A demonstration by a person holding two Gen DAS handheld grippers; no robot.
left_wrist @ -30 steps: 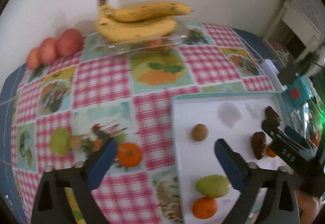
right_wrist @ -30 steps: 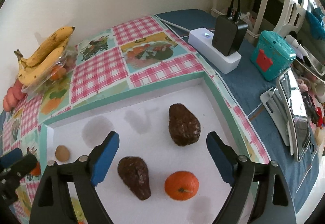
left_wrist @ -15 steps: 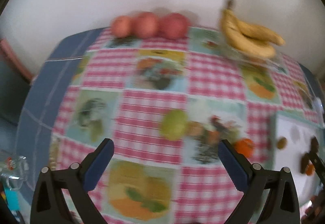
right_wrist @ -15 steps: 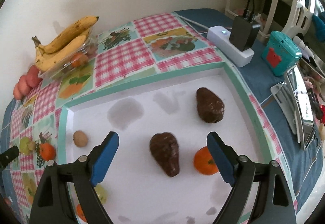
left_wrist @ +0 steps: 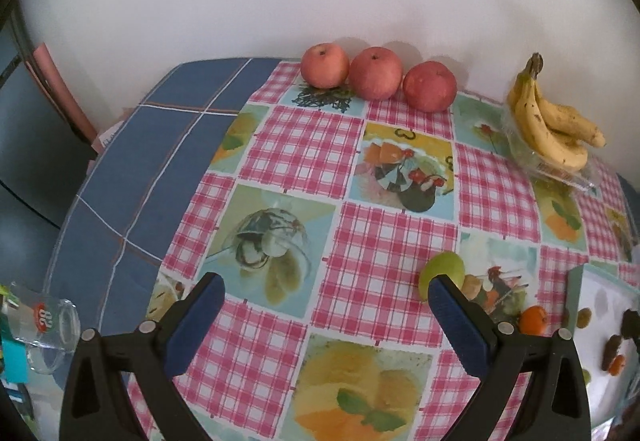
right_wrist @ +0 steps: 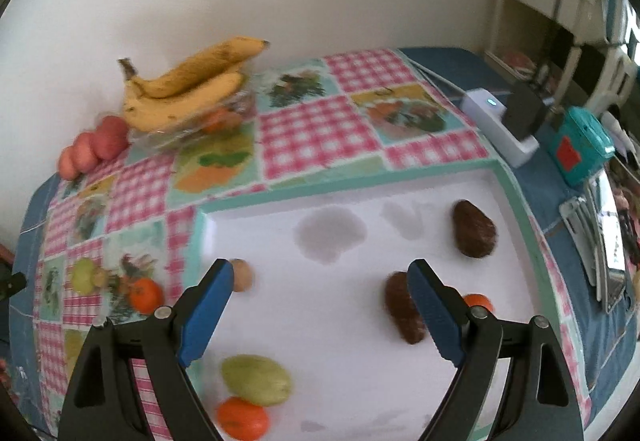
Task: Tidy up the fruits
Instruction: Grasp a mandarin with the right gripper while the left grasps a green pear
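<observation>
My left gripper (left_wrist: 326,295) is open and empty above the checked tablecloth. Three red apples (left_wrist: 376,79) line the wall, and bananas (left_wrist: 550,129) lie at the right. A green fruit (left_wrist: 440,269), a small brown fruit (left_wrist: 472,287) and an orange (left_wrist: 532,320) lie on the cloth just past my right finger. My right gripper (right_wrist: 320,283) is open and empty over the white tray (right_wrist: 348,189). The tray holds two dark avocados (right_wrist: 474,229), (right_wrist: 402,307), two oranges (right_wrist: 242,417), (right_wrist: 476,301), a green fruit (right_wrist: 256,379) and a small brown fruit (right_wrist: 242,275).
A glass (left_wrist: 44,329) lies at the table's left edge. A white power strip with a black adapter (right_wrist: 504,117), a teal box (right_wrist: 580,145) and a phone stand (right_wrist: 600,241) sit right of the tray. Bananas (right_wrist: 188,85) rest on a clear box.
My left gripper has swung left from the tray toward the apples and the table's left side. My right gripper has pulled back and left over the tray.
</observation>
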